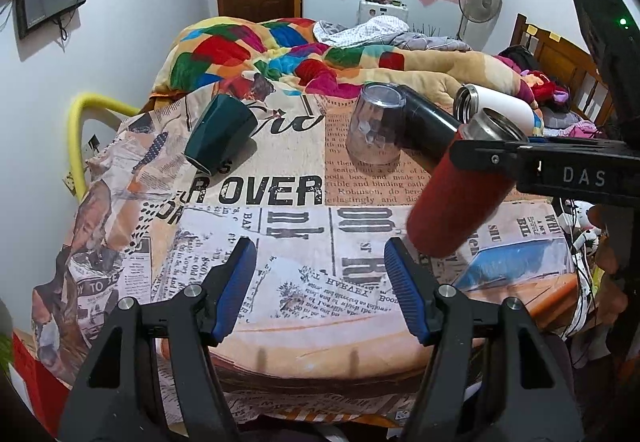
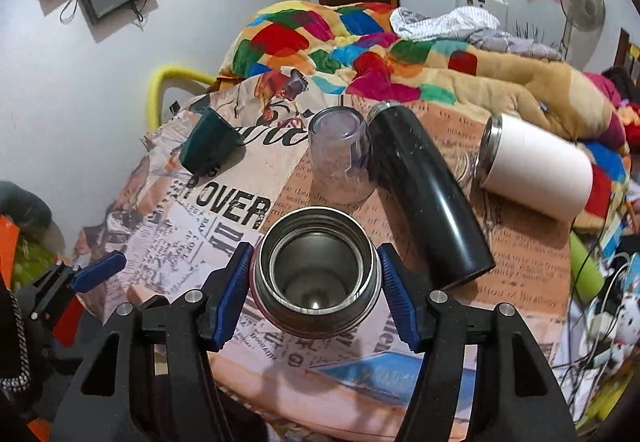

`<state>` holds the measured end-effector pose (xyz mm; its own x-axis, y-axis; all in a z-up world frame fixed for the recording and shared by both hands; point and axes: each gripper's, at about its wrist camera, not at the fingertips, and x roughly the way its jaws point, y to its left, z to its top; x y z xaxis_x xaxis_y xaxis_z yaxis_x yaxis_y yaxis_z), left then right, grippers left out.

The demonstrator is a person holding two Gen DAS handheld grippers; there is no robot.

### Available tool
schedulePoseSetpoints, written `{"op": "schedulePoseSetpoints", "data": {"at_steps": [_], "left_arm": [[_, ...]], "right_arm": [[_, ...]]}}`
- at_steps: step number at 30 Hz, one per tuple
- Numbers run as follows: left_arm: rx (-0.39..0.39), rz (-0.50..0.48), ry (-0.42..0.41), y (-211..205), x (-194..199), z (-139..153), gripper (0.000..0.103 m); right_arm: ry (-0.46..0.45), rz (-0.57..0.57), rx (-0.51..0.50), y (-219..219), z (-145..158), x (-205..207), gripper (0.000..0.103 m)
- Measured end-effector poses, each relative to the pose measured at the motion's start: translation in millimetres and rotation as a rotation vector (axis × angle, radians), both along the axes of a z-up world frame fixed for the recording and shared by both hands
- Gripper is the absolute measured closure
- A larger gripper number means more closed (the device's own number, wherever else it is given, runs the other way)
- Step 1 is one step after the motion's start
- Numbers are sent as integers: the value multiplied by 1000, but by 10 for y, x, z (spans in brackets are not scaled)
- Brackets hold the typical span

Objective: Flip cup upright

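My right gripper (image 2: pixel 316 278) is shut on a red flask with a steel mouth (image 2: pixel 316 274), its open mouth facing the camera. In the left wrist view the red flask (image 1: pixel 456 202) hangs tilted above the table's right side, gripped near its neck. My left gripper (image 1: pixel 320 278) is open and empty over the near middle of the table. A dark green cup (image 1: pixel 220 134) lies tilted at the far left. A clear plastic cup (image 1: pixel 374 130) stands upside down at the far middle.
A black flask (image 2: pixel 424 198) and a white flask (image 2: pixel 536 170) lie on their sides at the far right. The table has a newspaper-print cloth (image 1: pixel 280 242). A bed with a colourful blanket (image 1: pixel 280 50) lies behind. Cables (image 2: pixel 600 302) hang at the right edge.
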<state>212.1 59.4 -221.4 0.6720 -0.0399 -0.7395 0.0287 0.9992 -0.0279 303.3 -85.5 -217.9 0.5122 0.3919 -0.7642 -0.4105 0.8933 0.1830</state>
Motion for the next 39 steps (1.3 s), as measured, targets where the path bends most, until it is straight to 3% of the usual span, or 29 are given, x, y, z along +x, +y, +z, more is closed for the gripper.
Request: {"op": "schedulePoseSetpoints", "data": {"at_steps": [12,21,25,30,39], "left_arm": [[-9,6,35,23,46,-120,32],[-21,18,26,66,-9,-40,32],[-32,14,-20,44,-115,177,32],[-55,4,-135,-22,-341,654,32],[-50,-29,-441,-230,-1027,1664,30]], "right_arm": [[-46,58,-100,229,-111,-155,43],[25,47,-33,175,-104,-148,40],[-4,42,-3,74,67,-273,40],[-130,17,54,-150,521,-585,40],[-475,-51,171,-617,1523,-1458,40]]}}
